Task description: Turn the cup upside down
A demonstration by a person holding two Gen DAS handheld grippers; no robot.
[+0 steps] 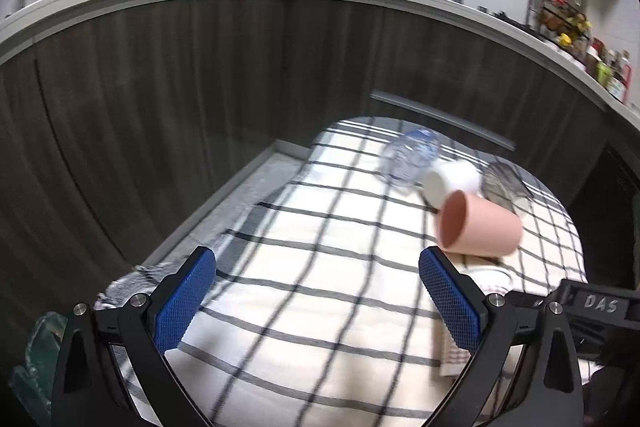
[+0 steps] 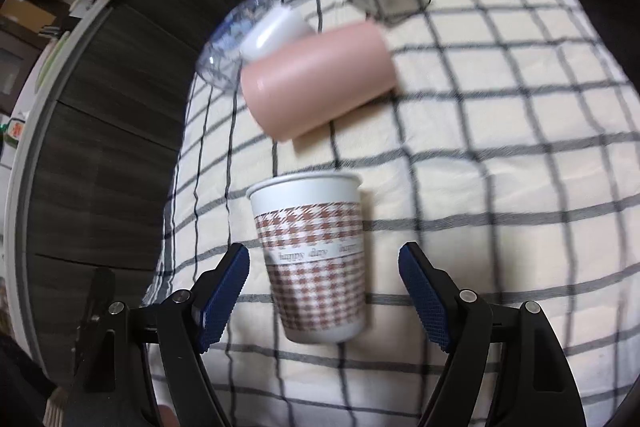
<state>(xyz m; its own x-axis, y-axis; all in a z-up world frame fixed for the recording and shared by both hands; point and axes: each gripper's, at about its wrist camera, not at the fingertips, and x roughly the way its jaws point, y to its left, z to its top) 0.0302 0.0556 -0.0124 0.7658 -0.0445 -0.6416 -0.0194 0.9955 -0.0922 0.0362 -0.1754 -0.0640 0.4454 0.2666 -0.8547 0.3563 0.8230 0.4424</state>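
A paper cup (image 2: 316,259) with a brown check pattern stands upright, mouth up, on the checked cloth (image 2: 500,187), between the fingers of my right gripper (image 2: 324,269). The jaws are open and do not touch it. In the left wrist view only the cup's rim (image 1: 490,273) shows behind the right finger (image 1: 450,301). My left gripper (image 1: 316,279) is open and empty above the cloth (image 1: 300,267).
A pink cup (image 2: 316,83) (image 1: 478,227) lies on its side beyond the paper cup. A white cup (image 2: 276,31) (image 1: 452,181), a clear plastic bottle (image 1: 410,155) and a glass (image 1: 506,183) are behind it. Dark cabinets (image 1: 200,87) stand beyond the table.
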